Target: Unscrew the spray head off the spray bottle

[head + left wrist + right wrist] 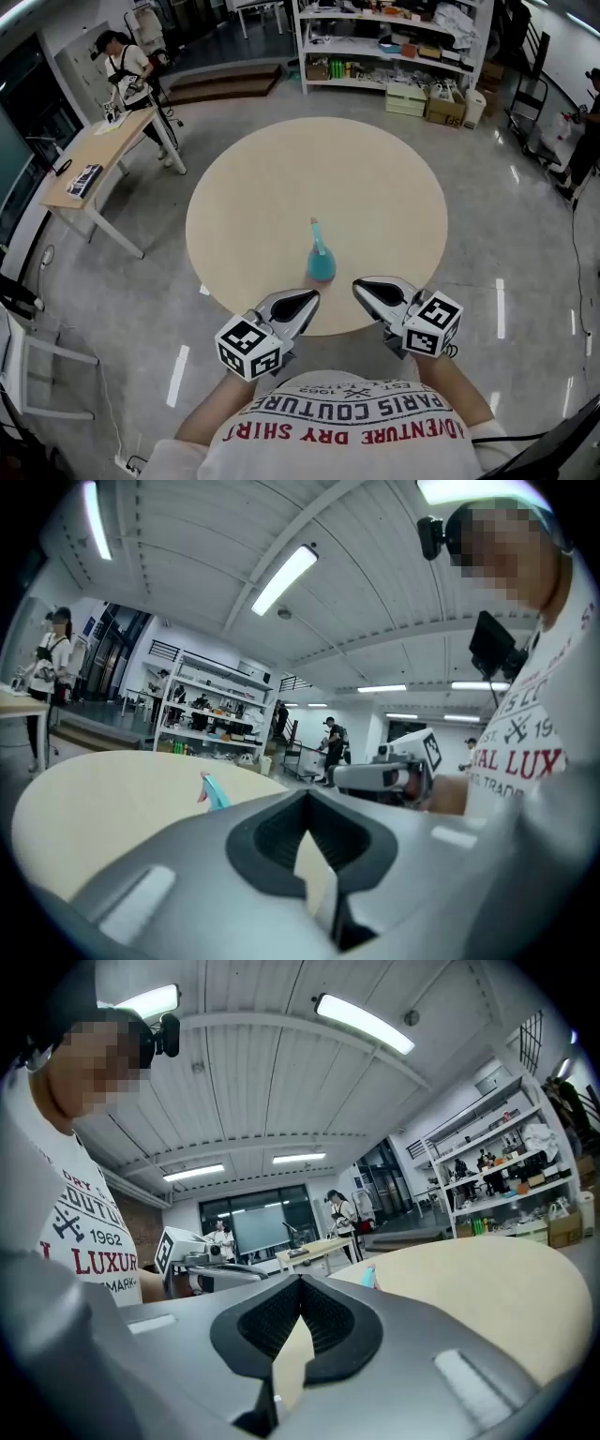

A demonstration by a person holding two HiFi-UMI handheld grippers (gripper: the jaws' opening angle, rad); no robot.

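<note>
Bottle (321, 262) of teal plastic stands upright on the round table (244, 178), close to the edge nearest the person, its long axis vertical and the spray head (315, 229) still screwed on top. It is alone on the tabletop.

Both grippers hover just short of it, over the table's near rim, their tips turned in toward each other. The bottle lies a little ahead of the gap between those tips. The left gripper (311, 297) looks slightly the nearer, with the bottle just beyond and inward of its tip. The right gripper (359, 285) is a bit further off to the side. Neither touches the bottle.

Each gripper view shows its own jaws pressed together with nothing between them, so both would have to spread before either could take the body or the head.

The head view alone gives the whole layout: bottle, table edge and both tips. From the left gripper view only the pale blue head with a reddish part pokes up above the jaw housing, to the left of the jaw line. From the right gripper view a mere sliver of it shows, just right of the jaw line; the bottle's body is hidden in both.
</note>
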